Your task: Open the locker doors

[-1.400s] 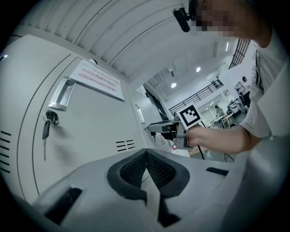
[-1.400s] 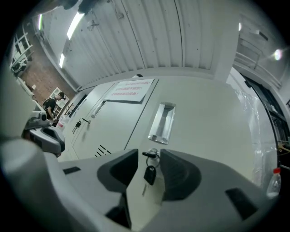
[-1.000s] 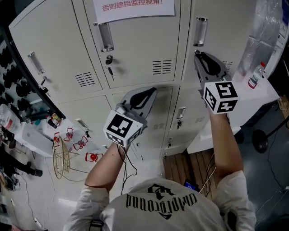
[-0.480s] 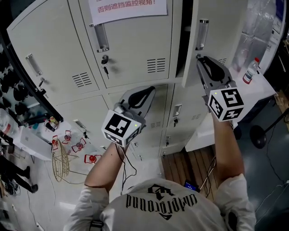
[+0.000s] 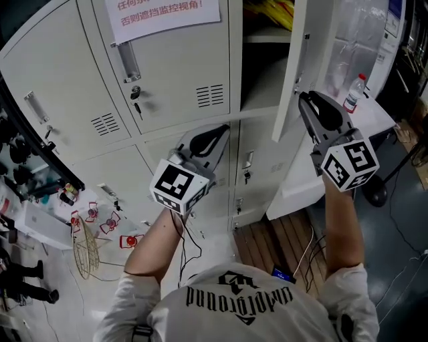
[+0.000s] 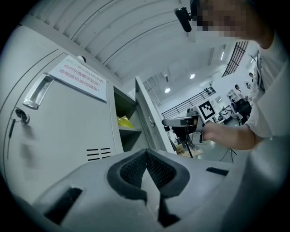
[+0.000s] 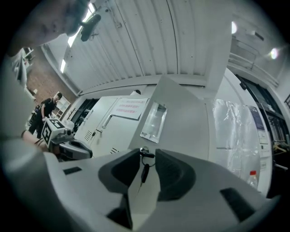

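The upper right locker door (image 5: 302, 53) stands swung out, showing a shelf (image 5: 264, 35) and something yellow (image 5: 269, 9) inside. My right gripper (image 5: 302, 97) is at that door's lower edge. In the right gripper view the door's key (image 7: 143, 171) hangs in the gap between the jaws, which have just been opening and stand slightly apart around it, below the recessed handle (image 7: 153, 121). My left gripper (image 5: 223, 129) is shut on nothing, in front of the closed lower middle locker (image 5: 249, 163). The upper middle door (image 5: 174, 73) with its paper notice (image 5: 160, 17) is closed.
A white table (image 5: 314, 174) with a plastic bottle (image 5: 352, 93) stands right of the lockers, close behind the open door. Wire items (image 5: 87, 240) lie on the floor at the left, and a wooden pallet (image 5: 274, 244) lies below the lockers. The upper left door (image 5: 53, 87) is closed.
The upper right door has swung out from closed to wide open, baring the shelf. My right gripper moved right and toward me with the door's edge. My left gripper barely shifted.
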Available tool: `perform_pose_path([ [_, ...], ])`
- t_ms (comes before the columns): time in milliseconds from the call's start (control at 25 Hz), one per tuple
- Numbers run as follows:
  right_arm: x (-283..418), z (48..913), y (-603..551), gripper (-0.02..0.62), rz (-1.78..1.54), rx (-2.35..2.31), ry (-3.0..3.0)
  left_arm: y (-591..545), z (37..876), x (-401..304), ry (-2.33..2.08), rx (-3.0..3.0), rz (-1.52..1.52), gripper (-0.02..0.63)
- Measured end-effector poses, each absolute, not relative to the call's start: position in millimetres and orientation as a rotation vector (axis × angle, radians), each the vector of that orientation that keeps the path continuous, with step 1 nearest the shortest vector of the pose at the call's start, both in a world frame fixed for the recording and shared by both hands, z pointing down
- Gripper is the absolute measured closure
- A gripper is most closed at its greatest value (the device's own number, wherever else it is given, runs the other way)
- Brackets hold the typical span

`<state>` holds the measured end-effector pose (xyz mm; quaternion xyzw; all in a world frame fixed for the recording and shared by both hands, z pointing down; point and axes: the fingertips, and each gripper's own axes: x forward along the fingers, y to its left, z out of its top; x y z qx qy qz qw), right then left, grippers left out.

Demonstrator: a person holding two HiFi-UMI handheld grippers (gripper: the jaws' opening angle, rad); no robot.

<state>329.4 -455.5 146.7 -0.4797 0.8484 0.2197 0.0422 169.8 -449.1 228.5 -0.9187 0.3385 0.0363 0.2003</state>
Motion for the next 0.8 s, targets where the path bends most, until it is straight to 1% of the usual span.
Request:
perform_pose_path([
  [520, 405.8, 147.5, -417.2, 0.472, 0.681, -1.596, 2.552, -445.5, 223.5, 227.2, 0.8, -2.606, 0.128, 0.598],
  [800, 446.4, 147.5, -409.1, 0.471, 0.685, -1.695, 2.493, -446.5, 221.6, 246.6, 0.755, -2.611, 0.137, 0.598],
])
